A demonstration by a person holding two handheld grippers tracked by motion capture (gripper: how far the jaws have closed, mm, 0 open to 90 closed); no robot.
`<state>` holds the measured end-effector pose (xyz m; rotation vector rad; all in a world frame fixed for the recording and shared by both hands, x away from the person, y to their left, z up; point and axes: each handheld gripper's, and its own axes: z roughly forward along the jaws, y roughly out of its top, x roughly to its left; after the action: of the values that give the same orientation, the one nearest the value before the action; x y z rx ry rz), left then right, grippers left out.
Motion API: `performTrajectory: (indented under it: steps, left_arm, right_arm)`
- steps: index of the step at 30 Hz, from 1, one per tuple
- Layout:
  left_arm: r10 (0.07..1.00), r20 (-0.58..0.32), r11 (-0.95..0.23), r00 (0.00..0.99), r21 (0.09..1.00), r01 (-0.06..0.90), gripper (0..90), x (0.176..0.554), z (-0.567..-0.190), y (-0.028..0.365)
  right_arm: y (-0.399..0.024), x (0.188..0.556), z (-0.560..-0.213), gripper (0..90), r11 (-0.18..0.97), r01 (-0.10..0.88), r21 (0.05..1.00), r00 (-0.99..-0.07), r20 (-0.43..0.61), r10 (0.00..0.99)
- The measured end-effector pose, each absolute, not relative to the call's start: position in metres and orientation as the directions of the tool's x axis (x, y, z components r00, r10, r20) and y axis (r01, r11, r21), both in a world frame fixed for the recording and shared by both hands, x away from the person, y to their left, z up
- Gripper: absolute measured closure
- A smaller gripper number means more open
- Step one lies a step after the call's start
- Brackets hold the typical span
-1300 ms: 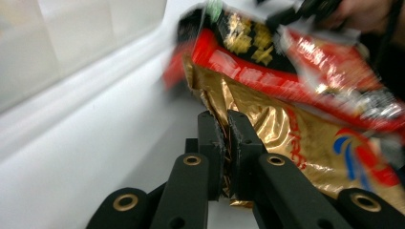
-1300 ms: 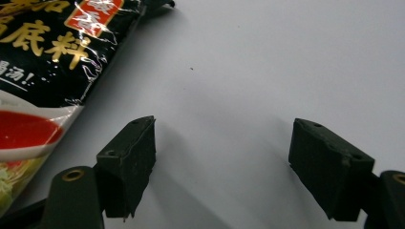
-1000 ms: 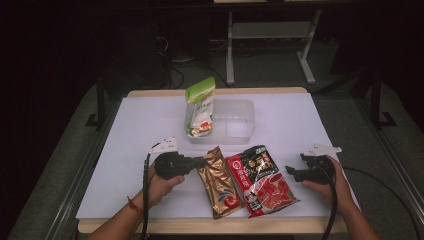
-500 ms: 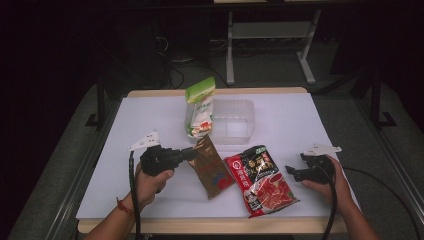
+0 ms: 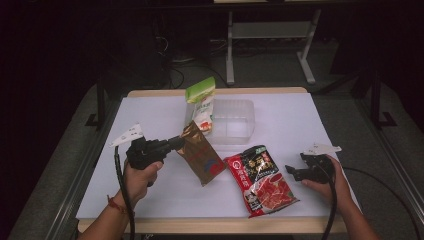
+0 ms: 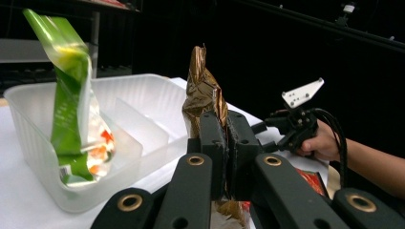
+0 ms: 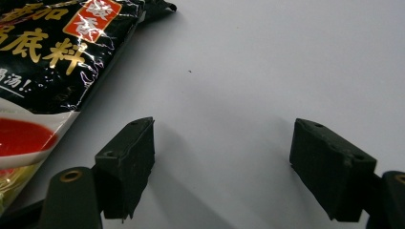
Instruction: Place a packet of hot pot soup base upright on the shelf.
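My left gripper (image 5: 176,144) (image 6: 225,143) is shut on the upper edge of a brown foil packet (image 5: 201,154) (image 6: 203,90), which hangs tilted above the table, left of centre. A black and red sauce packet (image 5: 261,179) (image 7: 45,62) lies flat on the white tabletop (image 5: 150,115). At the right, my right gripper (image 5: 291,172) (image 7: 222,164) rests low over the table, open, with bare tabletop between its jaws and the sauce packet just to its left. A green and white packet (image 5: 202,102) (image 6: 76,119) stands upright in the left part of a clear plastic bin (image 5: 234,120) (image 6: 138,102).
The clear bin has a divider and sits at the middle back of the table. Dark floor, cables and a metal stand (image 5: 270,35) lie beyond the far edge. A person's forearms come in from the bottom of the high view.
The left gripper has lifted the brown packet off the table and carried it up and toward the bin. The right gripper and the sauce packet have stayed put.
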<state>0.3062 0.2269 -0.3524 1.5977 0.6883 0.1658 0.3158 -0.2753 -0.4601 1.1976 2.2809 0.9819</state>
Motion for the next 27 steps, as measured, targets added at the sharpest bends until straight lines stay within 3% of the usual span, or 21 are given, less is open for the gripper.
performTrajectory:
  steps: [12, 27]
  left_arm:
    - [0.627, -0.223, 0.018, 0.746, 0.962, 0.273, 87.4, 0.325, -0.328, 0.217]
    - [0.733, -0.188, -0.002, 0.654, 0.960, 0.279, 87.3, 0.371, -0.297, 0.190]
  right_arm:
    - [-0.276, 0.314, -0.460, 22.5, 0.394, 0.554, 0.733, -0.561, -0.021, 0.827]
    - [-0.275, 0.314, -0.460, 22.6, 0.396, 0.553, 0.733, -0.564, -0.021, 0.825]
